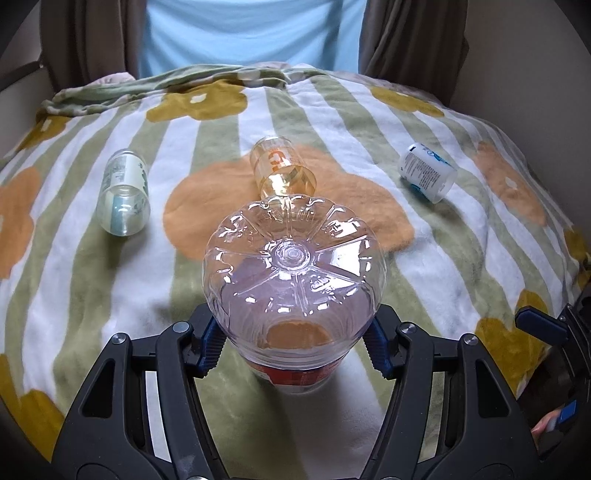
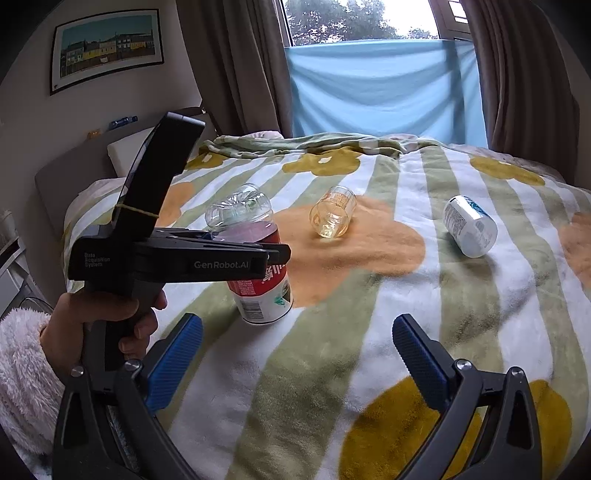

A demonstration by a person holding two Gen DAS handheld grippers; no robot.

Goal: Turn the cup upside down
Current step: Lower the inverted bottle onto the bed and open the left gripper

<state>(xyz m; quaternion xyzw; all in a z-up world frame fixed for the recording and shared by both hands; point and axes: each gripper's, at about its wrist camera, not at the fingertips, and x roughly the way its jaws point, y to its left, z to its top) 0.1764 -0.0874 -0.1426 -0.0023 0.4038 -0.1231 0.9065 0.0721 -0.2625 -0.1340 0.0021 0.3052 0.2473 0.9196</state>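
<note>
Left claw (image 1: 293,349) clamps inverted cup (image 1: 293,280).

Open blanket (image 2: 369,332) lies ahead of the right fingers (image 2: 421,350); the amber cup (image 2: 332,216) lies beyond.

- Bed (image 2: 369,295) under a striped, flowered blanket (image 1: 332,110).
- Window (image 2: 362,18) behind its far edge, daylit, with blue cloth (image 2: 384,88) and brown curtains (image 2: 236,66).
- Framed picture (image 2: 107,50) on the left wall.

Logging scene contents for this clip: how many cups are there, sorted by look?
Clear cup with red label, held in the left gripper: 1
Amber cup: 1
White printed cup: 1
Clear cup with pale label: 1
Total: 4
</note>
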